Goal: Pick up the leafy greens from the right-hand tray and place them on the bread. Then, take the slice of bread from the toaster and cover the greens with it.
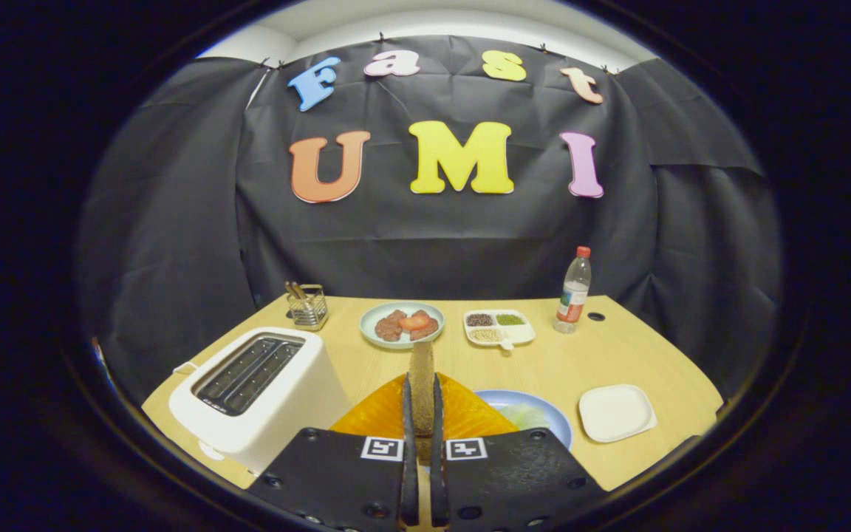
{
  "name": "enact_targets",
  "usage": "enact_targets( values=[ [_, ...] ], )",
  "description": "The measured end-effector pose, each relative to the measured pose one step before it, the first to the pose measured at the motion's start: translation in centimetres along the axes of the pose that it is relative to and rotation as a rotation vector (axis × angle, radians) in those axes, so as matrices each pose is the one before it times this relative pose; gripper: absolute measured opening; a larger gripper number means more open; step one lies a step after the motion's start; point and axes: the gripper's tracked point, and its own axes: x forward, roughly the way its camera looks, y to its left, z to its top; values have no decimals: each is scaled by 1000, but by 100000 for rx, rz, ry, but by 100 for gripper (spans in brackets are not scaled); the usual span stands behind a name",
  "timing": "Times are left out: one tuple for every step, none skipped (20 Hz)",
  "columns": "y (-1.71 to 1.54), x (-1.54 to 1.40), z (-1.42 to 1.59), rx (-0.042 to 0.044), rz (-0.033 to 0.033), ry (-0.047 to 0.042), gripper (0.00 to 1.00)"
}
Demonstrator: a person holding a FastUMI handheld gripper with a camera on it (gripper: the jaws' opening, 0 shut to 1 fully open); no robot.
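The bread (421,369) held tight in the tool (421,414) is brown, and the toaster (255,399) is white with dark slots. An orange striped mat (462,414), a blue plate (555,421) and a white tray (616,412) sit on the pale wood worktop (617,355). The bottle (574,292) has a red cap.

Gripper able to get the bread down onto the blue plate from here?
Probably yes. The gripper is shut on the bread, held upright above the orange board; the blue plate lies just right, nothing between.
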Motion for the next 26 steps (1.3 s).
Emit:
enact_targets(
  values=[
    [-608,251,-418,551,-105,798,6],
    [-557,246,-518,467,-362,920,6],
    [-799,124,-418,579,-919,943,6],
    [-726,131,-270,795,-530,598,7],
    [-707,22,-188,1060,22,164,6],
    [-424,135,-254,1344,808,223,6],
    [-577,207,-383,1577,422,792,6],
    [-477,191,-469,1857,1393,964,6],
    [-240,85,-235,2181,1772,574,6],
    [-557,83,-119,2059,841,120,6],
    [-530,-70,0,1713,412,-429,6],
    [-279,71,29,1371,753,-799,6],
    [-376,77,16,641,314,-434,6],
    [-510,163,-213,162,-112,-14,6],
    [-494,132,-141,-316,-331,41,6],
    [-383,134,-161,-635,-243,197,7],
    [-444,206,-86,-993,-507,52,6],
    [-557,192,-62,-1399,-1071,1,6],
    [-607,100,-30,-1240,-1272,-305,6],
    [-293,69,-159,-766,-394,-174,6],
    [-636,23,-220,-1186,-1785,-482,7],
    [-478,261,-251,-1032,-708,247,11],
    [-325,180,-297,-763,-182,215,11],
    [-437,135,-352,-291,-292,465,10],
    [-347,143,-369,535,394,678,10],
    [-241,166,-377,936,450,983,10]
  ],
)
